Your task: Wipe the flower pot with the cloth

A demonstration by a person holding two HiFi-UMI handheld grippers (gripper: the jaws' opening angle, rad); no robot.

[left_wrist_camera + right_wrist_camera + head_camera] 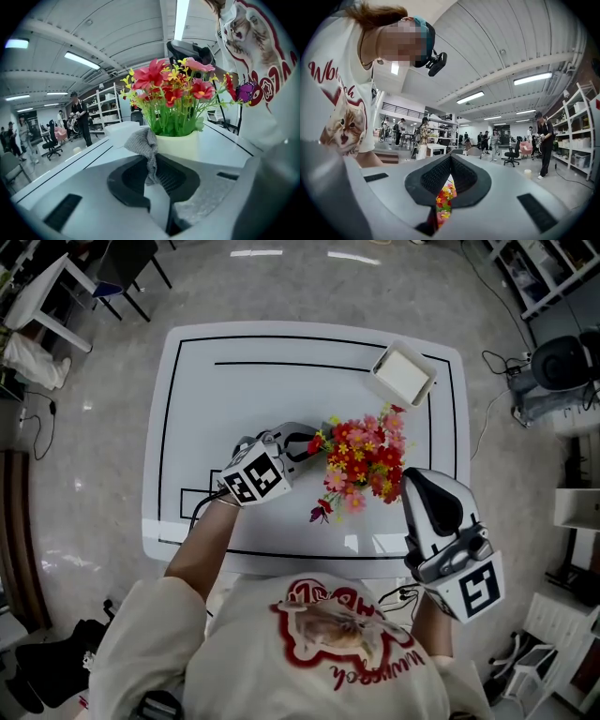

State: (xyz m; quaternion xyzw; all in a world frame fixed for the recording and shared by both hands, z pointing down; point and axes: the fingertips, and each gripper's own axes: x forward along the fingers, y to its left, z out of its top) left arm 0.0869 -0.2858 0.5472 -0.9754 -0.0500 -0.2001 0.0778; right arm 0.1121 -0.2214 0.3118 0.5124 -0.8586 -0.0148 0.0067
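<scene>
The right gripper (449, 177), jaws together, sits just right of the flower pot (180, 144), crowded by its flowers (364, 463). Left of the pot, the left gripper (152, 172) has its jaws clamped on the cloth (144, 143), which lies against the pot's side. Beyond the pot a white tray (403, 374) stands by the bench's (244, 399) far edge. Left of the pot the bench lies open.

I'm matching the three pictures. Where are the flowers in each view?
Head view: flowers right of centre.
Left gripper view: upper centre, above the jaws.
Right gripper view: low centre, a sliver behind the jaws.
Shared landmark: the cat shirt.
</scene>
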